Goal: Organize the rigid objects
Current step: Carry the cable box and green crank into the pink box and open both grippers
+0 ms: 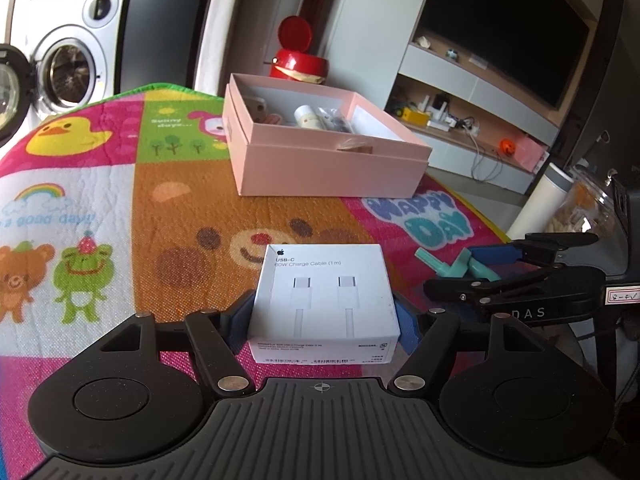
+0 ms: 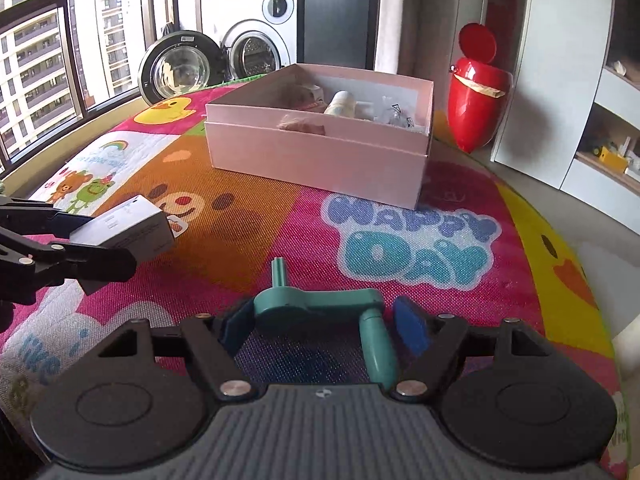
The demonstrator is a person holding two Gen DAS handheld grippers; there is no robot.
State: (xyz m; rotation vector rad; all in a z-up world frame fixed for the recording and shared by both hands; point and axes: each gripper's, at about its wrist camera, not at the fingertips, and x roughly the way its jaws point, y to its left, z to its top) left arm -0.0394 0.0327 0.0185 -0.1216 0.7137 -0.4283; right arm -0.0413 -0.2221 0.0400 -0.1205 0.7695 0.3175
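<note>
Left gripper (image 1: 324, 312): clamped on the white cable box (image 1: 324, 300), blue pads pressed to its two side faces, the printed top facing up and the box lifted off the mat.

Right gripper (image 2: 324, 326): jaws fairly wide around the teal crank-shaped piece (image 2: 320, 302); the left pad touches its round end, the right pad looks just apart from it. Gripped or only straddled? I cannot tell for sure.

Teal piece's long axis: crosswise, running from one pad to the other, with one peg pointing away and a handle pointing back toward the gripper body.

Pink box (image 2: 320, 156): open-topped and far across the colourful play mat (image 2: 248, 248), small items already inside.

Which way to go: the pink box lies straight ahead of both grippers, on the far side of the mat.

Nearer hand: hard to call; the left one looks slightly ahead, and it has the surer hold.

Watch for: the near wall of the pink box, which either load must clear, I'd say.
</note>
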